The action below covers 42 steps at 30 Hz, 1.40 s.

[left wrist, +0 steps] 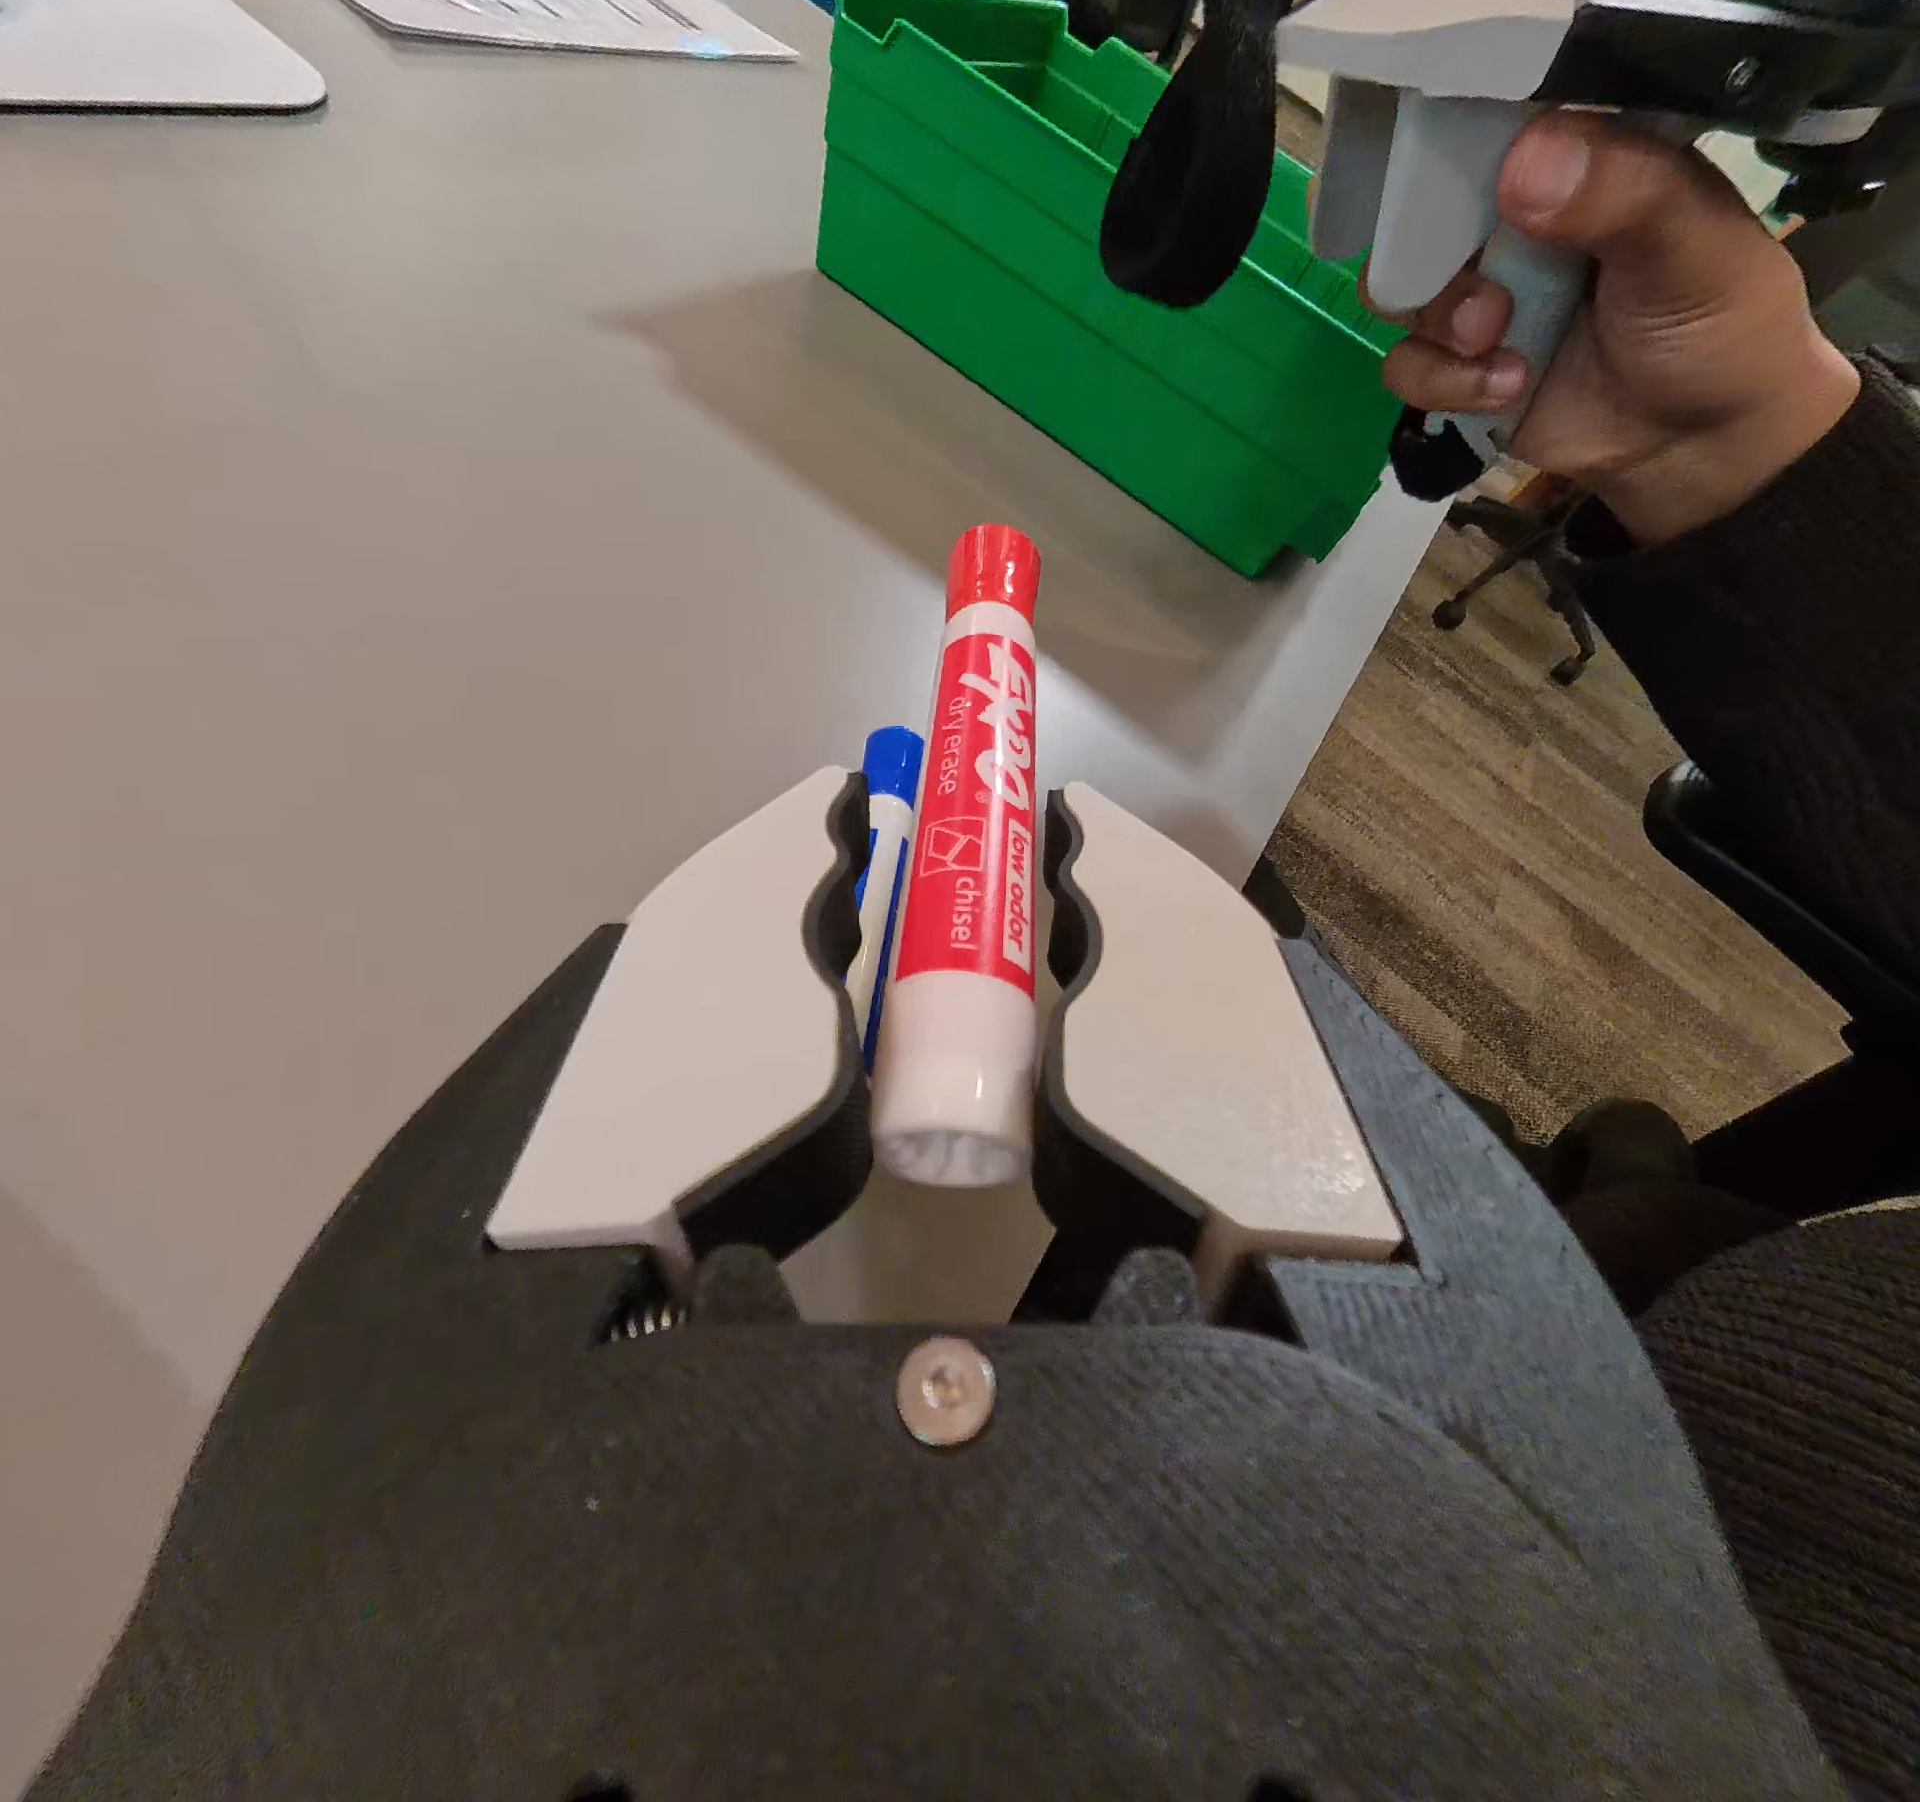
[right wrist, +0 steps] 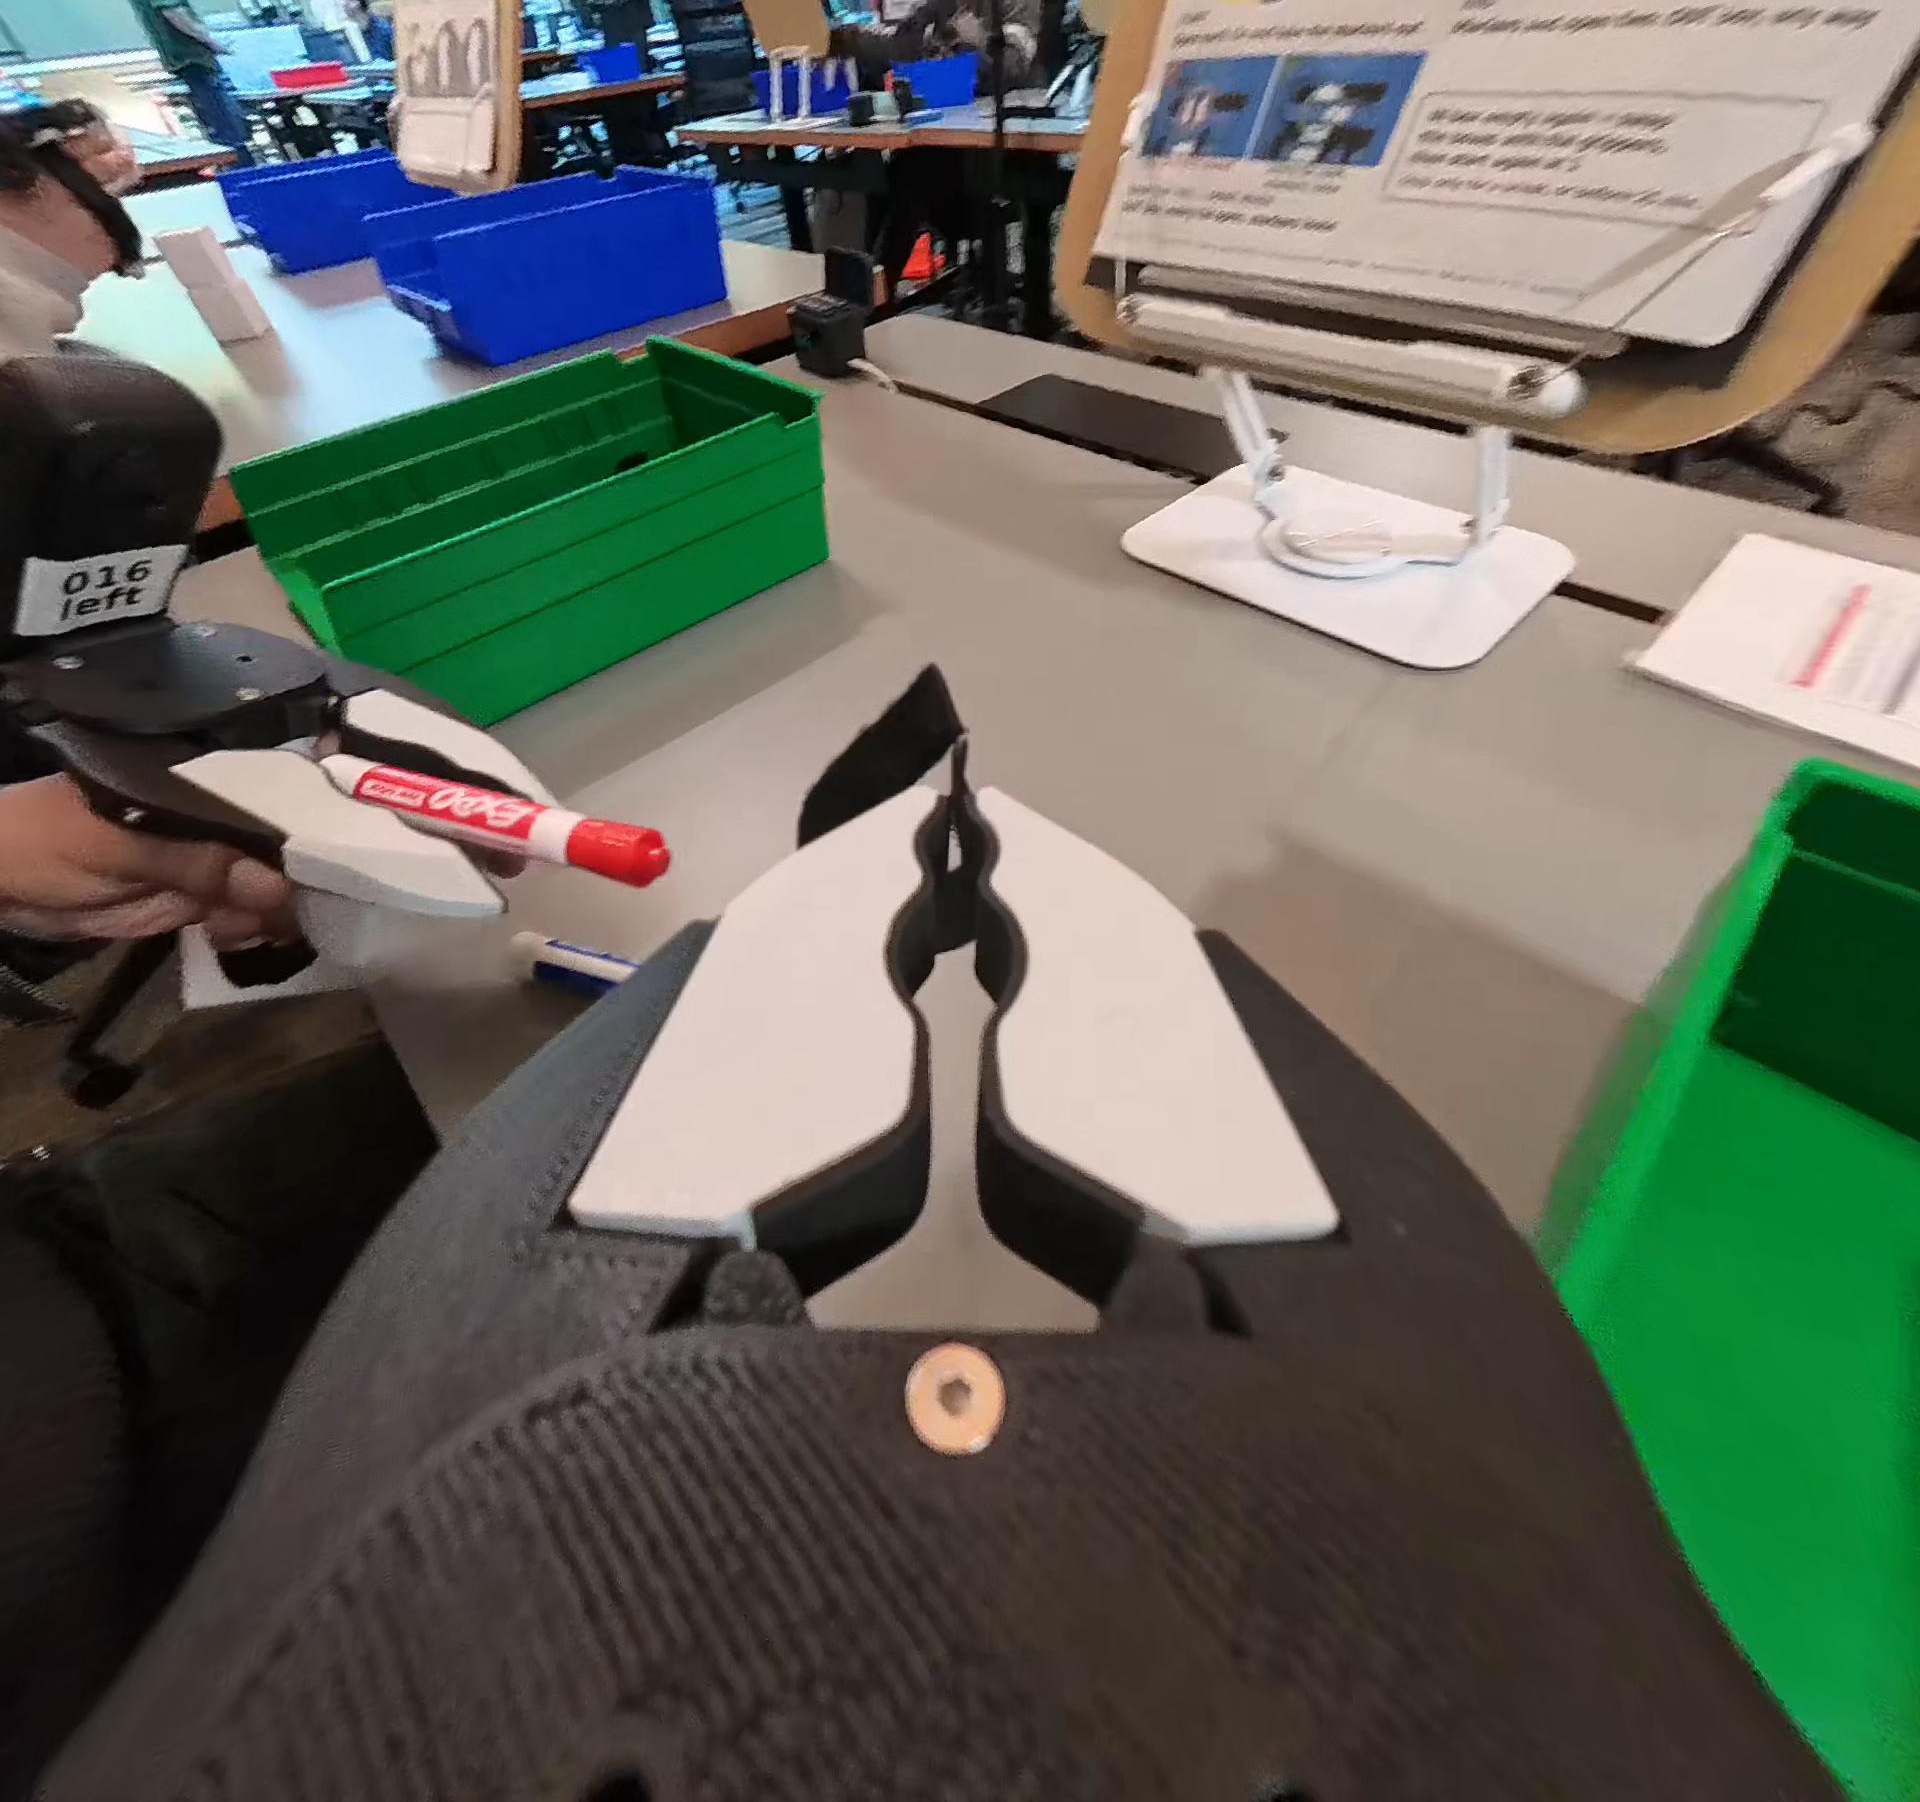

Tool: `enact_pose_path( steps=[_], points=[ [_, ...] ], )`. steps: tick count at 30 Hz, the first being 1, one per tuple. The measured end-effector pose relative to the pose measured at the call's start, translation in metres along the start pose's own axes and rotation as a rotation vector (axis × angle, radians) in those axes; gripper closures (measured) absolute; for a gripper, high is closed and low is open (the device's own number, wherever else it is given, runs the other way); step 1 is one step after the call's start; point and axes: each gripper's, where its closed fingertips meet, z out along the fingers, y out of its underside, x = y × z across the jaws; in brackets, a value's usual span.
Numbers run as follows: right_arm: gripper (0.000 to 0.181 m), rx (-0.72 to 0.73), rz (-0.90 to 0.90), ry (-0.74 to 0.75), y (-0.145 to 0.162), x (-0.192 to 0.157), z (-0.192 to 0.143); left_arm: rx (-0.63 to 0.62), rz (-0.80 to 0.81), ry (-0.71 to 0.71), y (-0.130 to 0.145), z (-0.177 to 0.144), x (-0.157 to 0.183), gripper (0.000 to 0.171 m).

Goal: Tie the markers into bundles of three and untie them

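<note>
The left gripper is clamping a red dry-erase marker by its barrel, cap pointing forward, above the grey table. A blue marker is lying on the table beneath it. The right gripper is pinching a black strap, its fingers nearly closed. 2 green bins are sitting nearby.

Red-capped marker clamped in left hand-held gripper, black strap pinched in right hand-held gripper
</note>
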Motion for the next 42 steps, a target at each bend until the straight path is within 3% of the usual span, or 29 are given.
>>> enact_pose_path(
  steps=[9, 14, 18, 21, 23, 25, 29, 34, 38, 42],
  points=[
    [0.179, 0.112, 0.071, 0.36, -0.019, 0.105, -0.087, -0.016, 0.021, -0.011, 0.004, 0.003, 0.002, 0.139],
    [0.179, 0.13, 0.112, 0.393, -0.018, 0.119, -0.108, -0.025, 0.026, -0.011, 0.005, 0.007, 0.003, 0.139],
    [0.18, 0.101, -0.002, 0.572, -0.014, 0.141, -0.125, -0.041, 0.033, -0.022, 0.009, 0.01, 0.002, 0.139],
    [0.178, 0.07, 0.067, 0.73, 0.006, 0.17, -0.14, -0.039, 0.035, -0.024, 0.009, 0.009, 0.002, 0.139],
    [0.128, -0.041, 0.154, 0.746, 0.027, 0.18, -0.14, -0.041, 0.032, -0.028, 0.01, 0.008, 0.002, 0.139],
    [0.117, -0.075, 0.16, 0.752, 0.026, 0.179, -0.14, -0.039, 0.026, -0.036, 0.009, 0.007, 0.0, 0.139],
    [0.124, 0.04, -0.042, 0.699, -0.018, 0.143, -0.126, -0.026, -0.008, -0.048, 0.007, 0.005, -0.006, 0.139],
    [0.133, -0.02, -0.323, 0.441, -0.031, 0.058, -0.065, -0.005, -0.06, -0.088, 0.003, 0.0, -0.018, 0.139],
    [0.135, -0.112, -0.56, 0.015, 0.009, -0.055, -0.004, 0.018, -0.084, -0.142, -0.002, -0.008, -0.033, 0.138],
    [0.136, -0.257, -0.68, -0.23, 0.075, -0.128, 0.034, 0.023, -0.075, -0.156, -0.003, -0.009, -0.037, 0.138]
  ],
)
